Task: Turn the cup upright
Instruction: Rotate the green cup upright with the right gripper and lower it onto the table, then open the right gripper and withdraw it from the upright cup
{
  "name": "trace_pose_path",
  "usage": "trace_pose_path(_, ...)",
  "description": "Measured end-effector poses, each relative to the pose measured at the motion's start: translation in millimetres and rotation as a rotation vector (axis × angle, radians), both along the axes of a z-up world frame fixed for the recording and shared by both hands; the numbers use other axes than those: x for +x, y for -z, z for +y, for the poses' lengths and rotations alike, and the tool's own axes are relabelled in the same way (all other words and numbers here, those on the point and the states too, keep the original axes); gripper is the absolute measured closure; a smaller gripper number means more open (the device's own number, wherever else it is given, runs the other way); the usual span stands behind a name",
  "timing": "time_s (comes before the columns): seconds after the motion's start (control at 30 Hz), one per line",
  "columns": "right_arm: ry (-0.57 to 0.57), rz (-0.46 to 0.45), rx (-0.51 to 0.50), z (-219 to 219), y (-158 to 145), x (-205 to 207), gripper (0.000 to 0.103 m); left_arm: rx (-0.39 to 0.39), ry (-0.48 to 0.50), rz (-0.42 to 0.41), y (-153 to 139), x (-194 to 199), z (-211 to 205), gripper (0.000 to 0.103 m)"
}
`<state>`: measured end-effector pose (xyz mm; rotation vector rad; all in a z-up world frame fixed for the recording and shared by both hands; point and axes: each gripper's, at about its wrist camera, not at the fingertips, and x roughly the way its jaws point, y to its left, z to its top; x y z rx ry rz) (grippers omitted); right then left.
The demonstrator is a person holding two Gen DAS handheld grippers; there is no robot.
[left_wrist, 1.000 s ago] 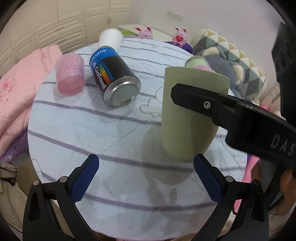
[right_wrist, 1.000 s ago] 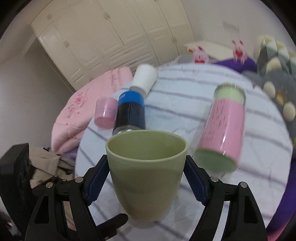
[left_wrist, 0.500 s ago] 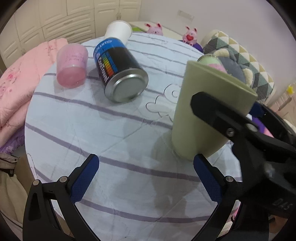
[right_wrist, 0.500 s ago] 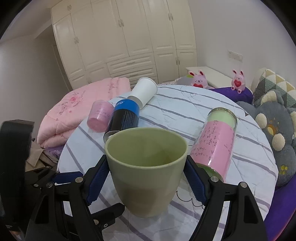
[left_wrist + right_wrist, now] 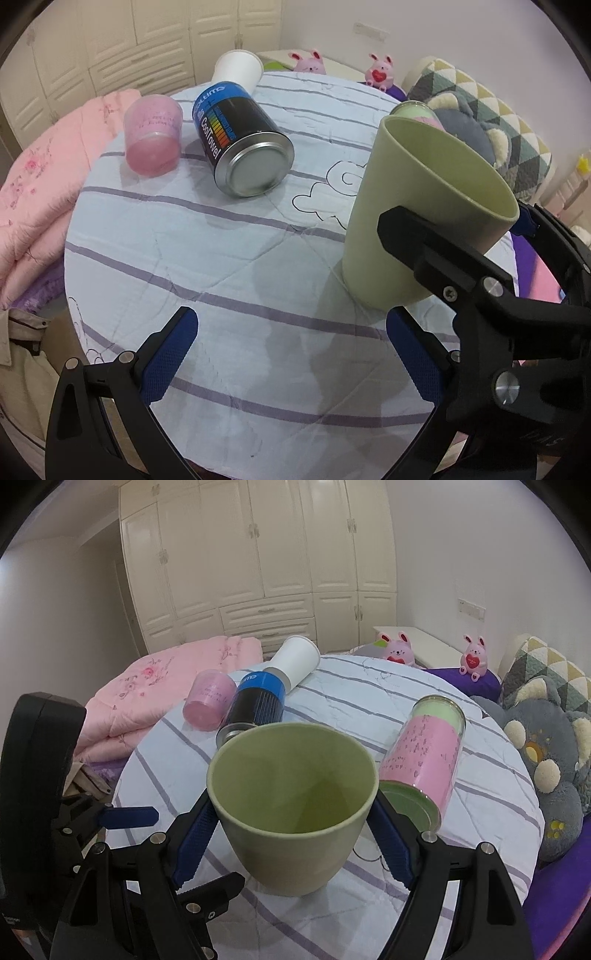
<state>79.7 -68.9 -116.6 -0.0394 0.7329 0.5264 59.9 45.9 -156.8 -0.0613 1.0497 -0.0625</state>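
Note:
A pale green cup stands mouth up between the blue pads of my right gripper, which is shut on its sides; its base is at the striped cloth of the round table. In the left wrist view the same cup is at the right, leaning slightly, with my right gripper's black finger across its wall. My left gripper is open and empty, low over the table's near part, to the left of the cup.
A black and blue can, a pink cup and a white paper cup lie at the table's far left. A pink and green tube lies right of the green cup. Pink quilt left, plush toys right.
The cup in my right gripper has come down to the table. The right wrist view has tilted up and steadied. My left gripper stays open.

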Motion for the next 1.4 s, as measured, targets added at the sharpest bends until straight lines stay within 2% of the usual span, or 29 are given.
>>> trace_pose_path(0.5, 0.005, 0.001, -0.002, -8.7, -13.5, -16.1, 0.021, 0.007, 0.016, -0.060, -18.3, -18.2, -4.5, 0.000)
trace_pose_path(0.63, 0.012, -0.006, 0.015, -15.2, -21.9, -23.0, 0.021, -0.003, 0.014, -0.085, -27.4, -24.7, -5.5, 0.000)
trace_pose_path(1.0, 0.024, -0.020, 0.055, -41.9, -52.6, -40.3, 0.021, 0.031, 0.036, -0.153, -54.5, -43.2, -25.1, 0.000)
trace_pose_path(1.2, 0.087, -0.057, 0.067, -67.0, -72.6, -46.5, 0.021, 0.052, 0.036, -0.224, -76.7, -50.0, -39.5, 0.000)
trace_pose_path(1.4, 0.211, -0.150, 0.038, -91.2, -85.2, -52.0, 0.021, 0.055, 0.022, -0.298, -92.6, -54.7, -52.3, 0.000)
